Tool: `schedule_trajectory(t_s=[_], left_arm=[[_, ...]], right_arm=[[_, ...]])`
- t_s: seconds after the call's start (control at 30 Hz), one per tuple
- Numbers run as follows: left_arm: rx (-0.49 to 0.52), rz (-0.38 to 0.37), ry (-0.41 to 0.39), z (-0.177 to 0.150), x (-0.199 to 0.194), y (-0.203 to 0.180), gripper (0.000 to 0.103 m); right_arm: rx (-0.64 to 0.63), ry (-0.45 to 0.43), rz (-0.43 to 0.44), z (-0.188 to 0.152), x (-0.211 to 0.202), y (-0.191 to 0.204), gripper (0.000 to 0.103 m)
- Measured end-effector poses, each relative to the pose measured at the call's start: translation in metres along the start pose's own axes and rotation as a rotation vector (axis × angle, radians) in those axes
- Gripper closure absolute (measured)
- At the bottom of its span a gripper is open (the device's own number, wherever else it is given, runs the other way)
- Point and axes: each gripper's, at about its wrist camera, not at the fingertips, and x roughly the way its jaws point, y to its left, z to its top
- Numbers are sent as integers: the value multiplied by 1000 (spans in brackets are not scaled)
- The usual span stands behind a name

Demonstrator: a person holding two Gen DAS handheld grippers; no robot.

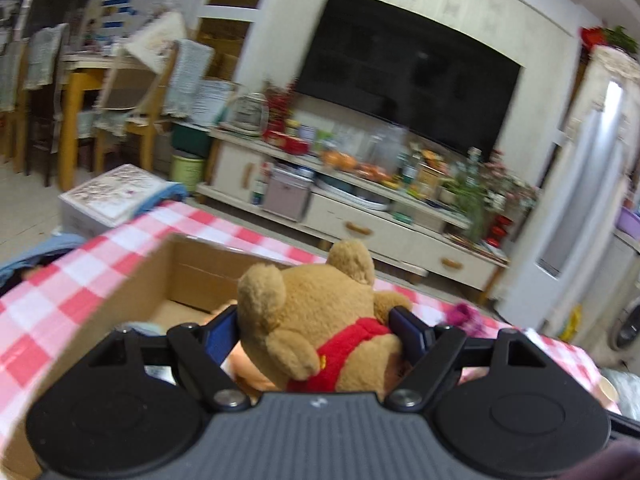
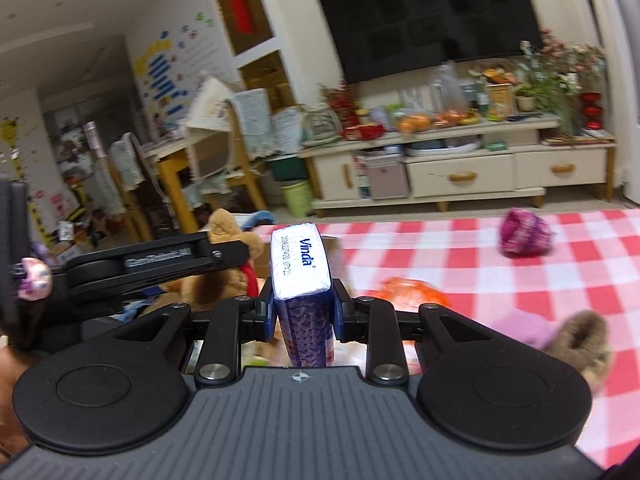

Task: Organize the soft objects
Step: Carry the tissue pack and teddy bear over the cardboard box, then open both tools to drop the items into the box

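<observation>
Both grippers tilted slightly downward, jaws clamping teddy bear [image 1: 320, 320] and tissue pack [image 2: 300, 272].

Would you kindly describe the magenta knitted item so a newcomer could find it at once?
Start at the red-and-white checked tablecloth in front of the TV cabinet. Near its far edge, to the right of the tissue pack held in the right gripper, lies the magenta knitted item. It sits alone, farther back than the orange bundle and the brown fuzzy piece.

The teddy bear [image 1: 316, 316] is tan plush with a red cloth top; the box [image 1: 132, 276] at lower left is matt brown cardboard. The tissue pack [image 2: 301, 268] is wrapped in glossy plastic film. The desk [image 2: 472, 264] carries a smooth red-and-white checked cover.
</observation>
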Motion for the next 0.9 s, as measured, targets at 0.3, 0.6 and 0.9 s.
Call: schedule_trajectory(t_s=[0.3,0.6,0.9], left_arm=[[-74,112,19,14,9,41,23],[-82,122,56,14,15,52,19],[-34,135,52,12,14,41,8]], right_arm=[[-56,28,85,2,38,24,70],[-84,14,42,-3,34,23,34],[-97,-36,-57,-6,15,9,1]])
